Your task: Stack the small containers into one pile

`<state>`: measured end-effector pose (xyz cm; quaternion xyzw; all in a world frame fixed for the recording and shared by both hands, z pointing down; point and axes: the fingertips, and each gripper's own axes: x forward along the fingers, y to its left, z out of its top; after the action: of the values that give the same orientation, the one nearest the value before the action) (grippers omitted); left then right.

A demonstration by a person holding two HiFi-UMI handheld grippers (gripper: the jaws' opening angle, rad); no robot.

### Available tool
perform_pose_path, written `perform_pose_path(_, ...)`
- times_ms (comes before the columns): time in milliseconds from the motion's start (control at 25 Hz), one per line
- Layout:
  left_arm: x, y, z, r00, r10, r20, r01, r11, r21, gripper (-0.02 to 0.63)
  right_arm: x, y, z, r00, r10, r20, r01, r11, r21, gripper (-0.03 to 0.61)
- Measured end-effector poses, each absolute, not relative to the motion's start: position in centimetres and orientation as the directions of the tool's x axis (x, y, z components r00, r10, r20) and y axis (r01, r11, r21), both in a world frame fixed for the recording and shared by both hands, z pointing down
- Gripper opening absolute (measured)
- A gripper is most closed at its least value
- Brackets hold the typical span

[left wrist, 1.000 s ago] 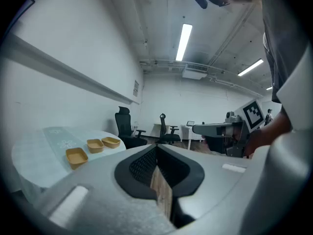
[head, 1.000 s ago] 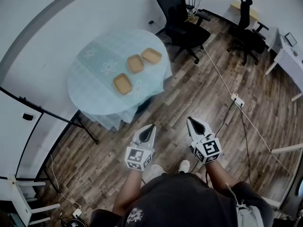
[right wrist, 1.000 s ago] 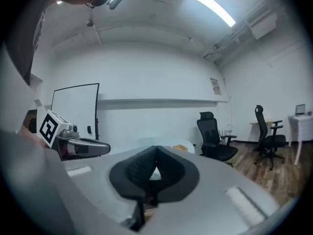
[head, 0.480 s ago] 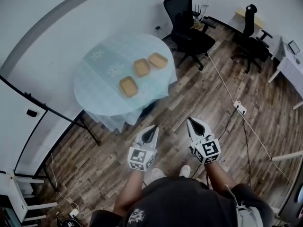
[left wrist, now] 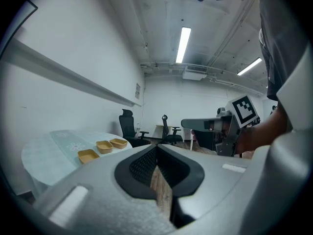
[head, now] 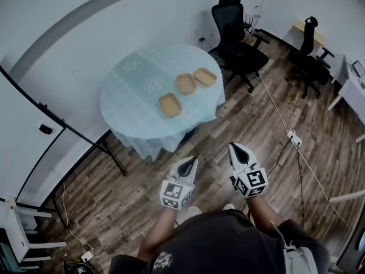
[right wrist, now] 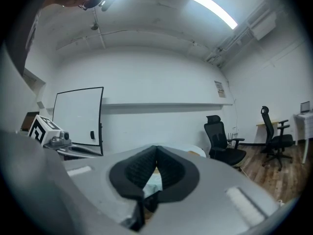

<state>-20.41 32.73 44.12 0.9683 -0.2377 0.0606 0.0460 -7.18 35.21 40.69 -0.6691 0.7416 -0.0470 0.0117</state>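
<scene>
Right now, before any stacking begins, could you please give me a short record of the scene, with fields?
table: round table, pale blue cloth
containers: near container, middle container, far container, all tan
arrangement: in a row on the table, none stacked
left gripper: shut, empty, over the wood floor
right gripper: shut, empty, over the floor
background: two black office chairs

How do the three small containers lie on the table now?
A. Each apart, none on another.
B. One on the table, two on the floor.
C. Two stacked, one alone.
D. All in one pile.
A: the near container, the middle container and the far container each sit alone on the table, none on another.
</scene>
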Motion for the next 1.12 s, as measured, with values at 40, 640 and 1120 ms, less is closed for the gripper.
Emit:
perform_pose_path(40, -20.9, 32.7, 44.2, 0.88, -0.455, 0.139, -0.466, -0.883, 0.061, 0.006, -7.6, 35.0, 40.6, -0.102, -0.994, 0.045, -0.991, 0.098, -0.087, 0.001)
perform_pose_path(640, -23.0, 28.2, 44.9, 0.864, -0.481, 0.145, -0.497, -0.863, 0.095, 0.005, -9.1, 31.1, 40.9, -0.149, -0.985, 0.091, -0.989, 0.148, -0.024, 0.002)
perform_pose_path(1120, -18.8, 17.4, 42.8, 0.797, -0.589, 0.129, -0.6, -0.797, 0.069, 0.006, -2.9, 22.5, 39.8, -0.206, -0.977, 0.062, -0.979, 0.205, -0.022, 0.001)
